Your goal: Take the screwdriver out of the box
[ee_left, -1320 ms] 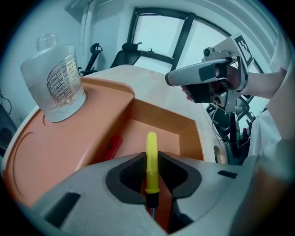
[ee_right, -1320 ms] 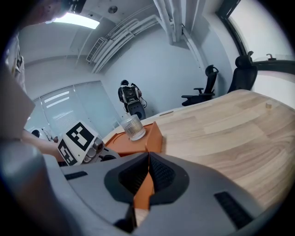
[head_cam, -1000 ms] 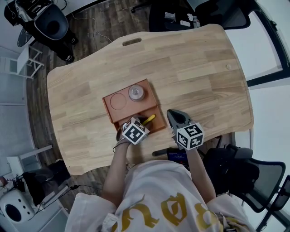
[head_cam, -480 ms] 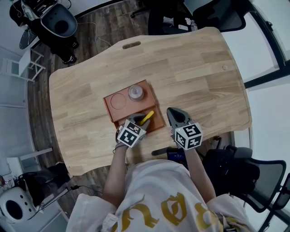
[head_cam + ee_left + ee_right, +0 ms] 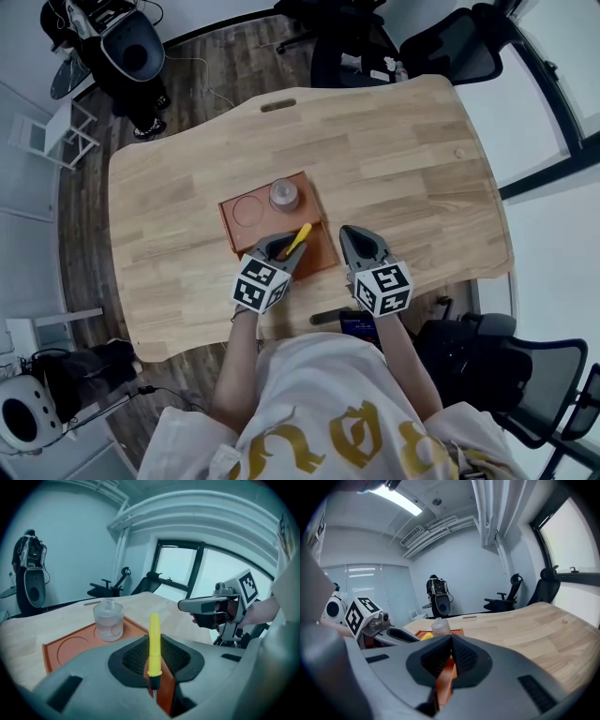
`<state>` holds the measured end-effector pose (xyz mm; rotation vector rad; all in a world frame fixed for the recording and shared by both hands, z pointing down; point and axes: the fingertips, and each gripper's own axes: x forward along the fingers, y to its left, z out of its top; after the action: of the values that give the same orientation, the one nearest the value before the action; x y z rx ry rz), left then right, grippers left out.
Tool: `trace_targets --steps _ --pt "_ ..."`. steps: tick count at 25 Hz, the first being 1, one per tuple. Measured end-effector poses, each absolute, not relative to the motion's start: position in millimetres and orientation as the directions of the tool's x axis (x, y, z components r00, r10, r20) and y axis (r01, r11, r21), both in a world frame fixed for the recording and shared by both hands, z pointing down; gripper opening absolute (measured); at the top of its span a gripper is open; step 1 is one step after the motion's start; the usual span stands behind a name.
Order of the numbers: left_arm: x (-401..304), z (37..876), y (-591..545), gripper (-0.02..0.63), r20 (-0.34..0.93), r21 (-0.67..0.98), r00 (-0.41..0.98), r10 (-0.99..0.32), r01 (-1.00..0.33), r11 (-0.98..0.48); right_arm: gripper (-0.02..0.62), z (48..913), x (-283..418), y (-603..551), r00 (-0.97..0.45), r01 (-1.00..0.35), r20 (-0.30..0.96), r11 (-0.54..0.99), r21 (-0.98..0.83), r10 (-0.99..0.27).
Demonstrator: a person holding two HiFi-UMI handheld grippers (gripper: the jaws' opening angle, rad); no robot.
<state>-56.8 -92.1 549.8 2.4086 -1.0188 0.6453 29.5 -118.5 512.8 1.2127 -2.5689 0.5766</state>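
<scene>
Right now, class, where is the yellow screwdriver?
In the left gripper view, the screwdriver stands clamped in the left claw, over the near end of the orange box, glass bottle beyond.

I can find no words or numbers to read here. The cube (image 5: 260, 284) on my left gripper (image 5: 279, 246) and the cube (image 5: 384, 288) on my right gripper (image 5: 359, 240) each show black and white square patterns (little blocks, not letters). The white shirt (image 5: 309, 375) has big gold shapes (image 5: 361, 433) printed on it, but they are cut off and bent by the folds, so I cannot tell what they spell. Nothing else I see carries print I can make out.
</scene>
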Motion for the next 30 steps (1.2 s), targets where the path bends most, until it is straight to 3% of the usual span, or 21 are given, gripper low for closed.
trace_targets --steps 8,15,26,30 --pt "-73.4 512.7 -86.5 0.078 0.428 0.303 0.63 -0.648 -0.776 -0.553 0.011 486.2 24.7 -108.4 -0.632 -0.773 0.344 0.599 -0.209 -0.694" --pt "-87.6 464.0 -79.8 0.078 0.293 0.262 0.587 -0.755 -0.808 -0.527 0.011 446.5 18.5 -97.2 -0.655 -0.755 0.257 0.633 -0.173 -0.711" --pt "-117.6 418.8 -70.2 0.078 0.156 0.168 0.465 -0.872 -0.882 -0.44 0.011 407.2 20.9 -95.6 -0.575 -0.818 0.144 0.57 -0.079 -0.805" --pt "-116.0 406.3 -65.2 0.078 0.076 0.281 0.529 -0.845 -0.825 -0.491 0.011 401.0 23.0 -97.2 -0.561 -0.828 0.129 0.557 -0.065 -0.818"
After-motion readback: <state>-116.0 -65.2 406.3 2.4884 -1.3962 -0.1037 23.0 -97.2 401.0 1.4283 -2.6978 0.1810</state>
